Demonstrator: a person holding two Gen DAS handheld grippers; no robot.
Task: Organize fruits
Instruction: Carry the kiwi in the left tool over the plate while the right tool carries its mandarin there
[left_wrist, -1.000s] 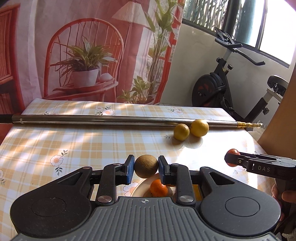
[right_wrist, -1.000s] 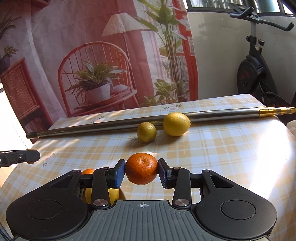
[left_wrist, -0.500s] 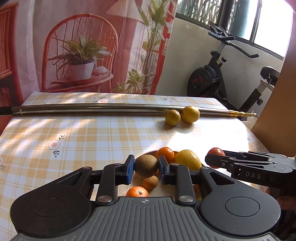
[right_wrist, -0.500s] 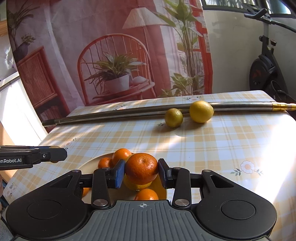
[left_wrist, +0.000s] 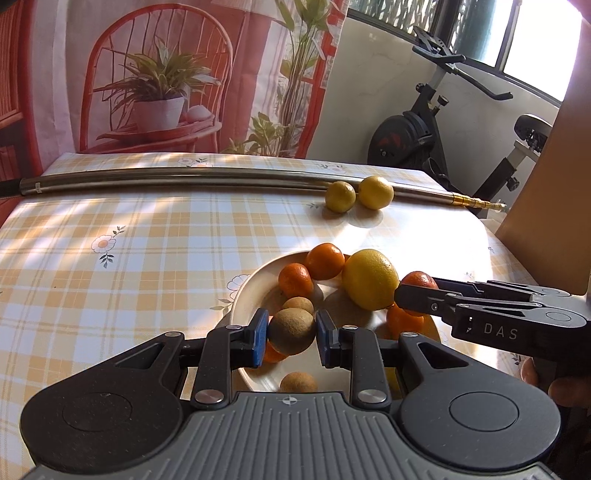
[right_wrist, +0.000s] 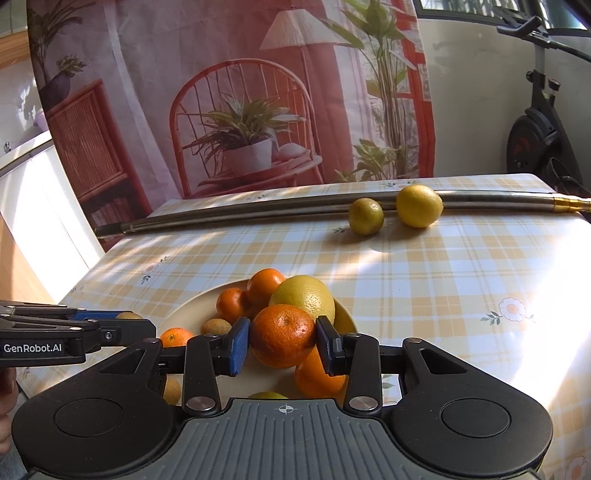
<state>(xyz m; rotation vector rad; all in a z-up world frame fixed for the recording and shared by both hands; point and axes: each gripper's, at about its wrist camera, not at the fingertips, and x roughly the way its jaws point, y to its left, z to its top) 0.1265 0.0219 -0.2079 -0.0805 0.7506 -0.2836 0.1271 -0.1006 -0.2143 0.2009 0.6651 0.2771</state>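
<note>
My left gripper is shut on a brown round fruit, held just above the cream plate. My right gripper is shut on an orange mandarin over the same plate. The plate holds several mandarins, a big yellow citrus and small brown fruits. In the left wrist view the right gripper comes in from the right, the mandarin showing between its fingers. In the right wrist view the left gripper reaches in from the left.
A lime and a lemon lie at the far side of the checked tablecloth, against a long metal pole. An exercise bike stands beyond the table. A wooden panel rises at the right.
Both grippers have pulled back and tilted down with their fruits, so the plate with its pile has come into full view below them. The grips have not changed.
</note>
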